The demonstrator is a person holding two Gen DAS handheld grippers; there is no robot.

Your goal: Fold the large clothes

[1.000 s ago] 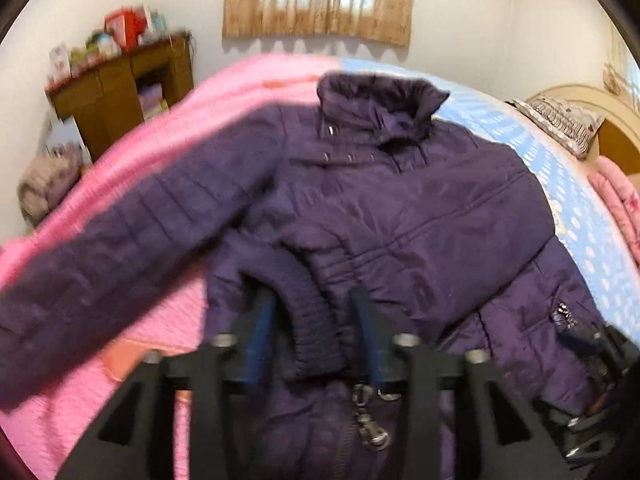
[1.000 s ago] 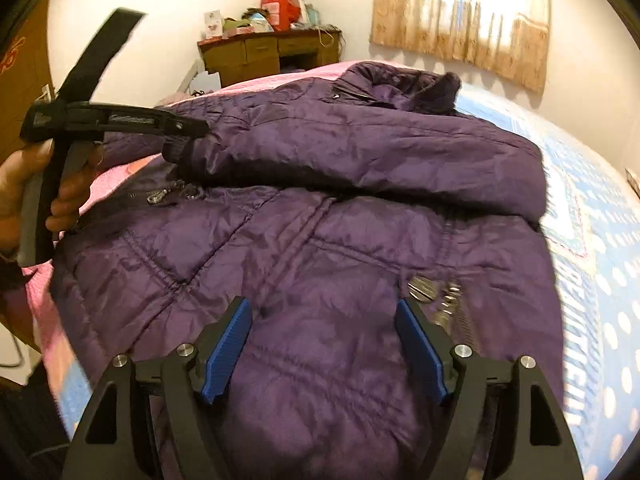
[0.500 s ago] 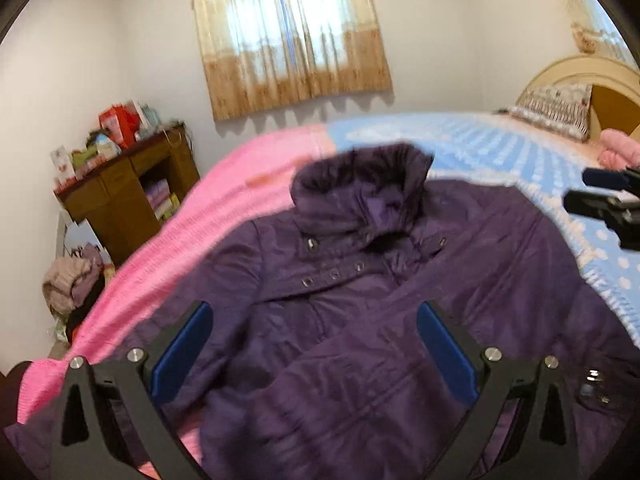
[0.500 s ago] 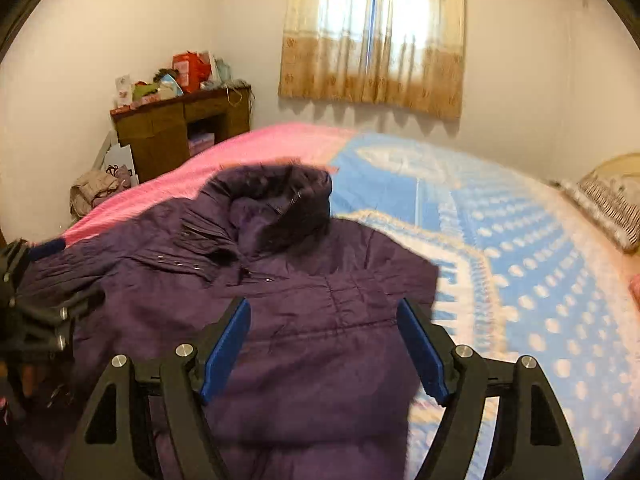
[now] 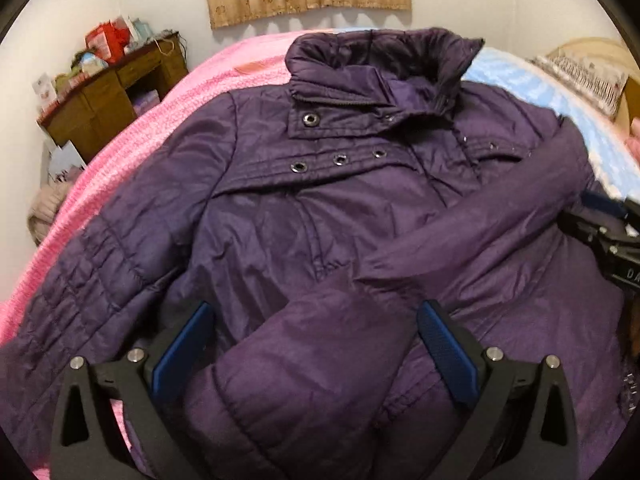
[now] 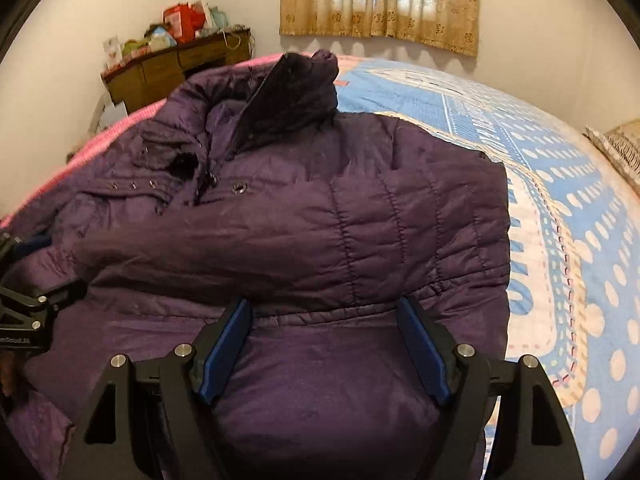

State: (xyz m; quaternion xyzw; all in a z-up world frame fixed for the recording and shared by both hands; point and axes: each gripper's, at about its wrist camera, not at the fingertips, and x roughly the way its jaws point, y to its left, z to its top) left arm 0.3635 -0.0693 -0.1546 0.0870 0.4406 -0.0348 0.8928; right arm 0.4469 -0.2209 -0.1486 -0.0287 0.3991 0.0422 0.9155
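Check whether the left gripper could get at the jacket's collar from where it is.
Probably yes: the left gripper is open, and only flat purple jacket lies between it and the collar; nothing blocks the way.

A bedroom: bed (image 6: 560, 168), curtained window (image 6: 380, 0), wooden desk (image 6: 176, 64).

Black gripper frames (image 5: 312, 344), blue ribbed pads (image 6: 226, 350) (silver screws), white lettering

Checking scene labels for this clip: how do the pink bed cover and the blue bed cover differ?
The pink bed cover is plain and looks nubbly; the blue bed cover carries pale dots and a patterned border. The pink one lies on the side towards the wooden desk, the blue one towards the pillow. Both are spread on the bed with the purple jacket lying across them.
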